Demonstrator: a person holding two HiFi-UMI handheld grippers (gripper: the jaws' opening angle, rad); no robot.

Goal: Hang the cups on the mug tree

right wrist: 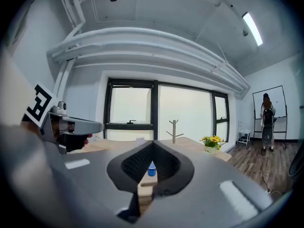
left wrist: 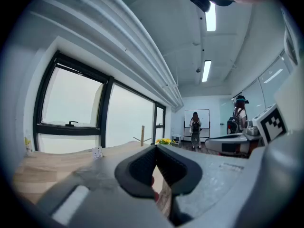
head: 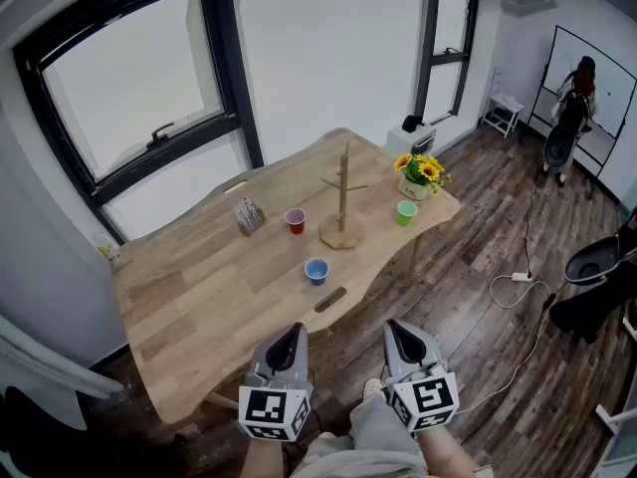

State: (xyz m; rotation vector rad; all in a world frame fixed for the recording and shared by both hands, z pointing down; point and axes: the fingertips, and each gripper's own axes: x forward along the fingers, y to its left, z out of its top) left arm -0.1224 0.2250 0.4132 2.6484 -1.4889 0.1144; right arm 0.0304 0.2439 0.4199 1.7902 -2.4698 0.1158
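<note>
A large dark-framed window (head: 129, 98) is filling the upper left of the head view. Below it, a pale wooden table (head: 199, 287) is stretching from the lower left toward the centre right, standing on a dark plank floor (head: 478, 317). In the far upper right corner a person (head: 567, 118) is standing at a whiteboard (head: 607, 78).

At the bottom centre, the left gripper (head: 289, 333) and the right gripper (head: 396, 327) are hovering side by side off the near edge of the table, both pointing toward it. In the left gripper view the left gripper (left wrist: 156, 146) is showing its jaws pressed together with nothing between them. In the right gripper view the right gripper (right wrist: 152, 144) is likewise keeping its jaws tight together and empty.

The mug tree (head: 343, 207) is standing upright at the frame's centre, on the right part of the table, with its pegs bare. A pot of yellow flowers (head: 420, 175) is sitting to the right of it, near the table's corner. A small card stand (head: 249, 215) is sitting to the left.

All three cups are resting on the tabletop, apart from the tree: the blue cup (head: 317, 271) just below it, near the front edge; the red cup (head: 296, 221) just to its left; the green cup (head: 406, 213) to its right, below the flowers.
</note>
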